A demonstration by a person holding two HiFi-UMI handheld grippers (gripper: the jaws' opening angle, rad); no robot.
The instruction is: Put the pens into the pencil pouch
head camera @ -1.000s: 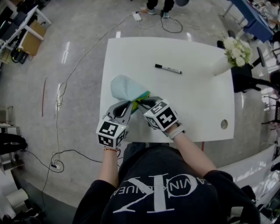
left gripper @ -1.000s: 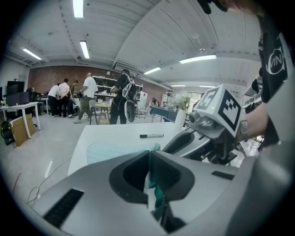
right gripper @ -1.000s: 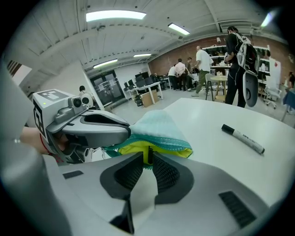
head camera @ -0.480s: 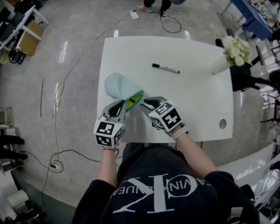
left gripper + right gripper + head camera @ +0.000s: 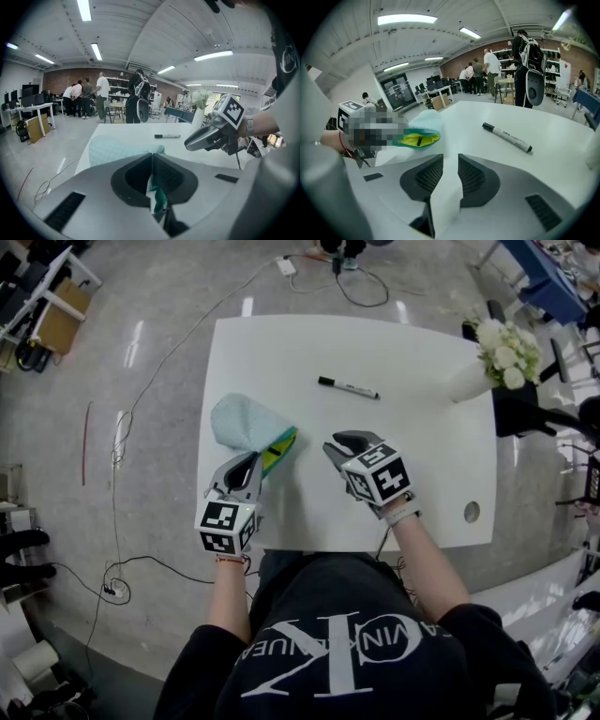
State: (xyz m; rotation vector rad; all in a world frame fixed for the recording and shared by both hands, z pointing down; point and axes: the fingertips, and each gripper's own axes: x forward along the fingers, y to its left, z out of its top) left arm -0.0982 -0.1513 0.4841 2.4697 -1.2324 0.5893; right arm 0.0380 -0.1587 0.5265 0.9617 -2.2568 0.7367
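**One pen loose, pouch held ready**

Take the head view as a clock with the person at 6 o'clock. The left gripper (image 5: 251, 463) sits at about 7 o'clock, its jaws pinched together on the teal mouth edge of the pouch (image 5: 239, 423). The right gripper (image 5: 342, 442) is just off centre toward 5 o'clock. Its jaws have just been opening and now stand apart over the bare surface (image 5: 422, 456) with nothing between them.

The pouch lies at 9 o'clock, its yellow-lined mouth facing 3 o'clock. A small dark shape shows inside the lining. It is likely a pen already in, but it is too small to be sure. One pen (image 5: 349, 387) lies at 12 o'clock, well apart from both grippers.

I judge the task part done, with that pen yet to be fetched and slid in. The pouch's contents are otherwise hidden. A vase (image 5: 497, 357) stands at 2 o'clock.
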